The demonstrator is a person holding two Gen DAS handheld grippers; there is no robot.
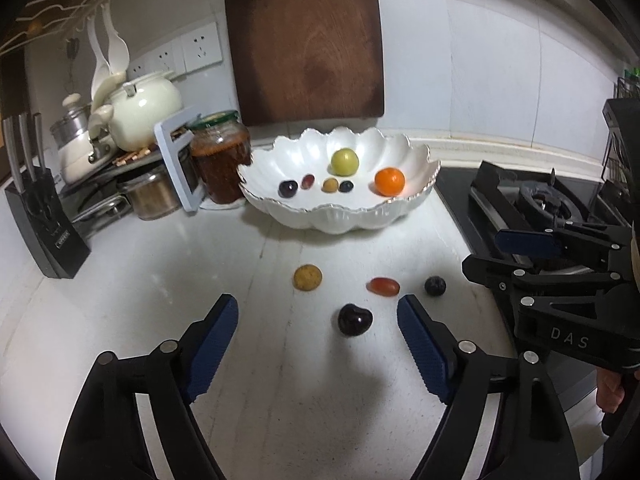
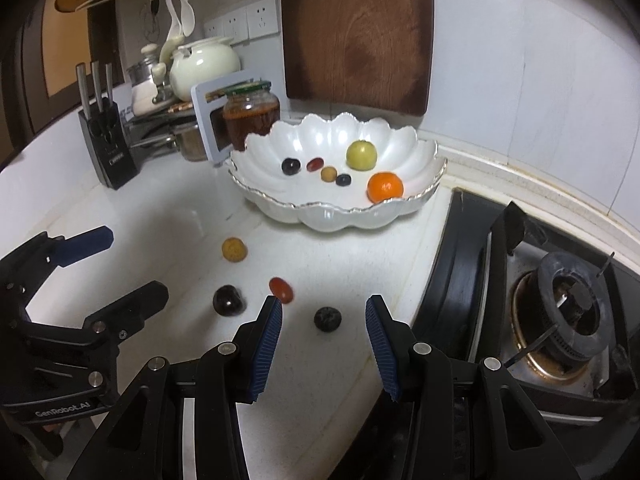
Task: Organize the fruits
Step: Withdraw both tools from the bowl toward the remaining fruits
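Fingers of the left gripper (image 1: 318,308) stand wide apart over the white tabletop (image 1: 160,280), holding nothing; a dark cherry (image 1: 354,319) lies just ahead between their tips, nearer the right finger. The right gripper (image 2: 324,310) is likewise spread and empty, with a blueberry (image 2: 327,319) between its tips and a red grape tomato (image 2: 281,289) just past its left finger. A yellow-brown round fruit (image 1: 307,277) lies farther ahead of the left gripper, apart from the others.

Beyond these four loose fruits sits a white scalloped bowl (image 1: 344,220). Inside it are a green-yellow fruit (image 1: 344,162) toward the back, an orange (image 1: 389,181) at the right, and a front row of small pieces: a dark cherry-like one (image 1: 288,189), a reddish one (image 1: 307,181), a tan one (image 1: 329,185) and a dark blue one (image 1: 346,186).

Left of the bowl stands a glass jar (image 1: 219,164) of reddish-brown contents; its contents cannot be identified. Behind the bowl a wooden cutting board (image 1: 304,40) leans on the wall, its top cut off by the frame. To the right of the right gripper, a gas stove (image 2: 560,312) runs out of view.
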